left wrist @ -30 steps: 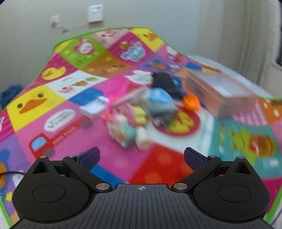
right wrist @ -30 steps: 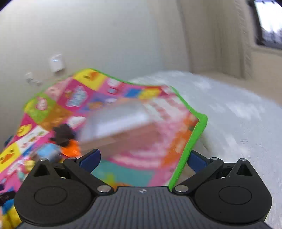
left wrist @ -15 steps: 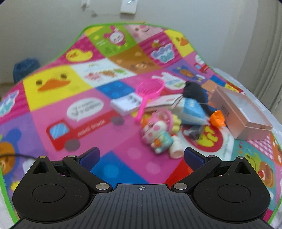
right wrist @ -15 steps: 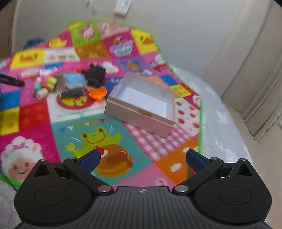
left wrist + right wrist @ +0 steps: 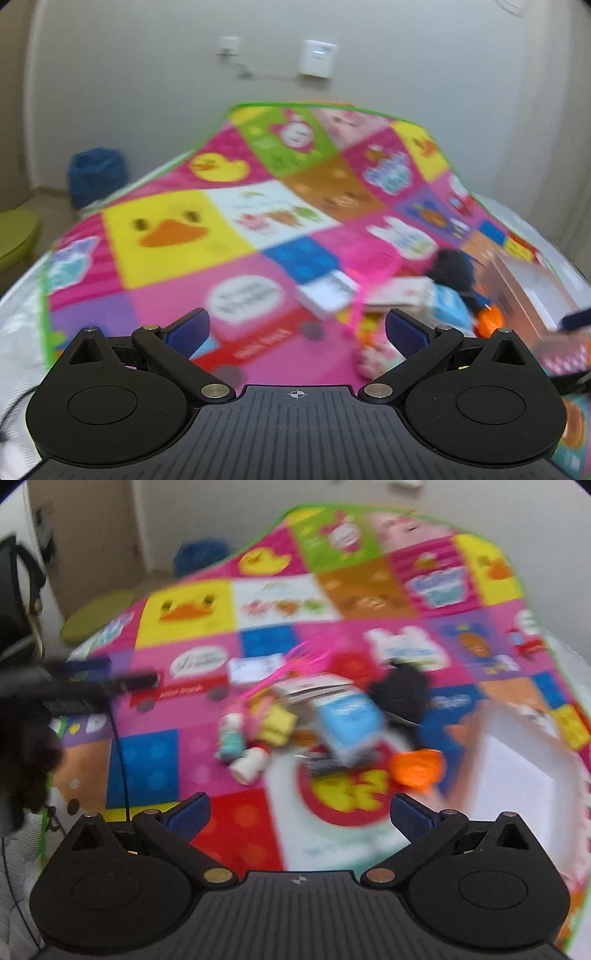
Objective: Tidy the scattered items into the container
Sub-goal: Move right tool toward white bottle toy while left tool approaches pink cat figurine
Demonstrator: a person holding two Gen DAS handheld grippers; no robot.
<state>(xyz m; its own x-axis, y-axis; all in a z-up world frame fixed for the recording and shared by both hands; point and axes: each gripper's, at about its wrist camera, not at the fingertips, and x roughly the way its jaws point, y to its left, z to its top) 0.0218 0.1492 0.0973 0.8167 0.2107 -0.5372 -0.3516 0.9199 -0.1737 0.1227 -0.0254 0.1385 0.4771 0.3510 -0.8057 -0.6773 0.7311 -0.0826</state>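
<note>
A pile of toys lies on the colourful play mat (image 5: 207, 760): a light-blue pack (image 5: 351, 723), a black soft thing (image 5: 400, 690), an orange toy (image 5: 417, 770), a pink scoop (image 5: 295, 661), a white card (image 5: 255, 666) and a small doll figure (image 5: 240, 738). The open pink box (image 5: 517, 775) with a white inside stands to their right. My right gripper (image 5: 299, 812) hovers open above the mat just in front of the pile. In the left wrist view my left gripper (image 5: 295, 326) is open and empty, with the white card (image 5: 327, 293), blue pack (image 5: 448, 308) and box (image 5: 532, 291) off to its right.
The mat covers a white bed (image 5: 22, 317), with a green border (image 5: 46, 295) at its edge. A blue bag (image 5: 96, 177) and a green cushion (image 5: 16, 232) lie on the floor by the wall. My left gripper (image 5: 92, 683) shows at the left in the right wrist view.
Both views have swung. The left one now looks further left and up the mat, pushing the toys to its right edge. The right one has turned left onto the toy pile.
</note>
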